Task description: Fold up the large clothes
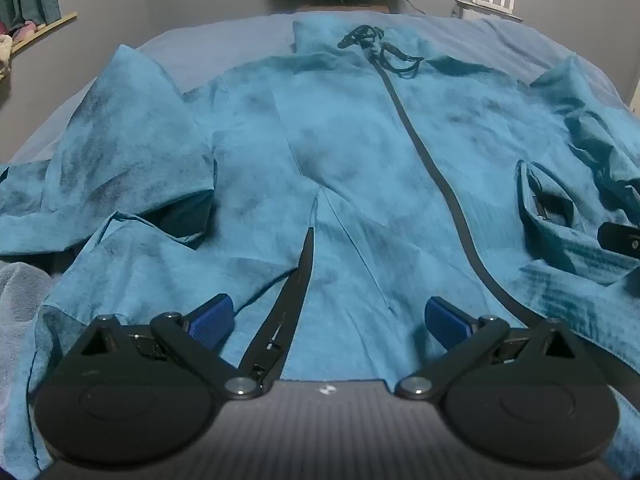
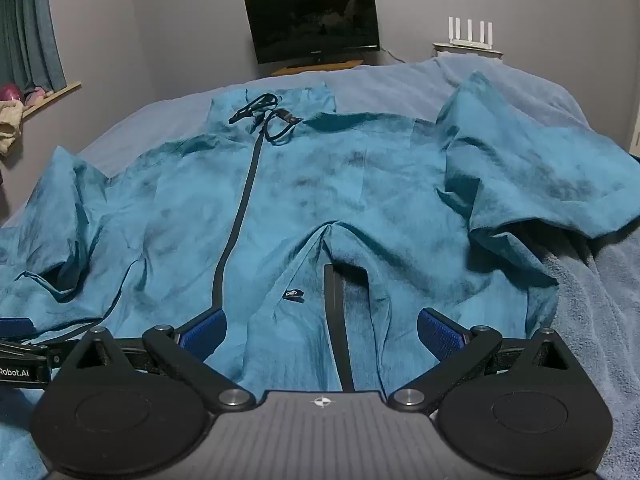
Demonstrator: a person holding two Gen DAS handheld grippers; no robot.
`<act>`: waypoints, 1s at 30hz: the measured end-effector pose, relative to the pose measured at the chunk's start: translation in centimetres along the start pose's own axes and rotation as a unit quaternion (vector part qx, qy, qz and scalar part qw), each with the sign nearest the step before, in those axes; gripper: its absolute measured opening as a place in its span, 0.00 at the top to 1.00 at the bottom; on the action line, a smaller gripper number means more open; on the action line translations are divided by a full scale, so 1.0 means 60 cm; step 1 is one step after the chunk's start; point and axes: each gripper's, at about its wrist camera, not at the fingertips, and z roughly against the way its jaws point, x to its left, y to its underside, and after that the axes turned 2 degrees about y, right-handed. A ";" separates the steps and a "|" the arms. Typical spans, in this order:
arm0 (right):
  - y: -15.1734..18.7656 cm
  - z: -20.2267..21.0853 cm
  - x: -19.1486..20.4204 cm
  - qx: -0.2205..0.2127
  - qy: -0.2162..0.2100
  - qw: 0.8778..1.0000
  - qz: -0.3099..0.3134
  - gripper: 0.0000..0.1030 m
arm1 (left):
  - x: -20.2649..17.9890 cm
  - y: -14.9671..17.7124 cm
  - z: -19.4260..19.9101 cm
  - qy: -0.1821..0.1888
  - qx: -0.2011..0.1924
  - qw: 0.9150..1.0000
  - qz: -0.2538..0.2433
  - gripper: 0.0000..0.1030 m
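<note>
Jacket (image 1: 352,152), teal, spread front-up on bed (image 2: 420,84), zipped, hem nearest cameras, collar at far end. Left tongs (image 1: 328,320) spread wide over hem, angled down, blue pads (image 1: 212,316) clear of fabric, nothing pinched. Open pocket zipper (image 1: 298,292) running black between left pads, slanting up toward chest. Right tongs (image 2: 322,332) likewise spread wide, nothing pinched, hovering over hem on other half. Second pocket zipper (image 2: 338,320) straight up between right pads, fabric parted around it; small dark label (image 2: 293,295) just left of it. Edge of left tongs visible at left border of right view, edge of right tongs at right border of left view, touching or apart from cloth cannot tell. Main zipper (image 1: 424,152) as dark line from hem up middle to collar. Sleeve (image 1: 120,128) on left side folded inward, bunched, cuff part lying near hem. Other sleeve (image 2: 532,168) bunched on right side, partly over pale towel-like blanket (image 2: 592,300). Collar (image 2: 280,100) flat, dark drawstring (image 2: 264,114) looped on it. Beyond jacket: bare blue sheet, then dark monitor (image 2: 314,20) against grey wall, white router (image 2: 470,30) with antennas at right, curtain (image 2: 28,28) and window ledge with small items at left.
</note>
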 end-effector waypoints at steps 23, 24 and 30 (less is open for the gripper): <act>0.003 -0.008 -0.003 0.013 0.000 1.000 -0.008 0.00 | -0.001 0.005 -0.008 -0.003 0.005 1.000 -0.002 0.00; 0.003 -0.008 -0.003 0.014 0.000 1.000 -0.008 0.00 | -0.001 0.005 -0.008 -0.003 0.005 1.000 -0.002 0.00; 0.003 -0.008 -0.003 0.014 0.000 1.000 -0.009 0.00 | -0.003 0.006 -0.009 -0.003 0.006 1.000 -0.002 0.00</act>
